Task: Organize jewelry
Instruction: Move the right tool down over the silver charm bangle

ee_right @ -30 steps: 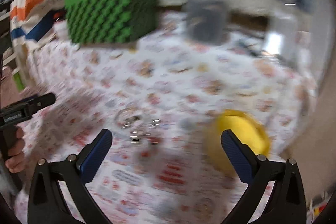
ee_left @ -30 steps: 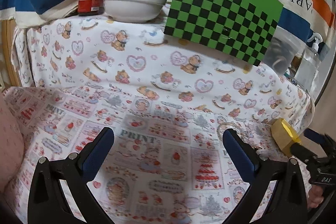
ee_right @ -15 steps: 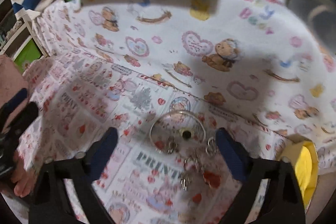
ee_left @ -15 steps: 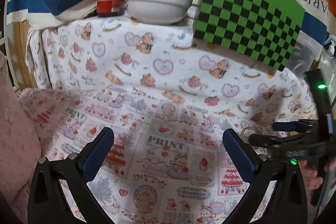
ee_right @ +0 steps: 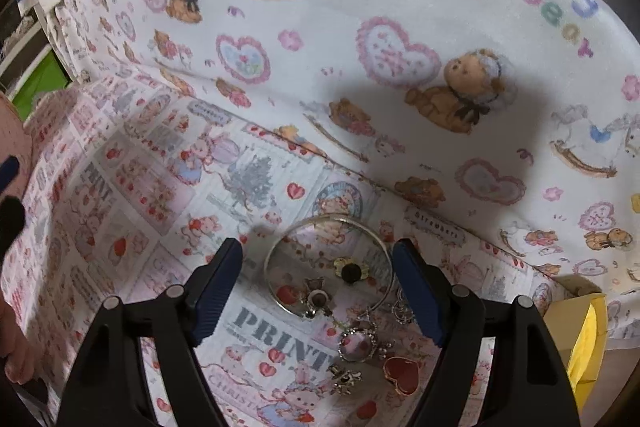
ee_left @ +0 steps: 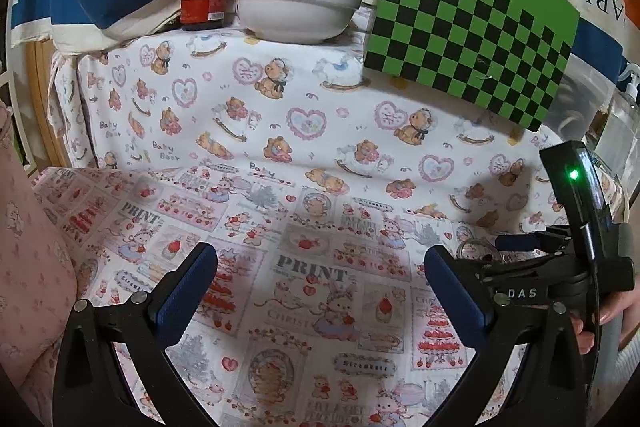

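Jaws of the right gripper (ee_right: 318, 281) spread wide, flanking a silver bangle (ee_right: 329, 263) lying flat on the printed cloth (ee_right: 152, 187) among small charms. Left gripper (ee_left: 320, 287) jaws likewise wide, holding nothing.

dim indoor light, soft shadows, fisheye-warped blurry edges

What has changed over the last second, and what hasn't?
The right gripper swung from a blurred view of the yellow box down over the jewelry, now open around the silver bangle. The left gripper shifted slightly, open and empty. The jewelry lies untouched.
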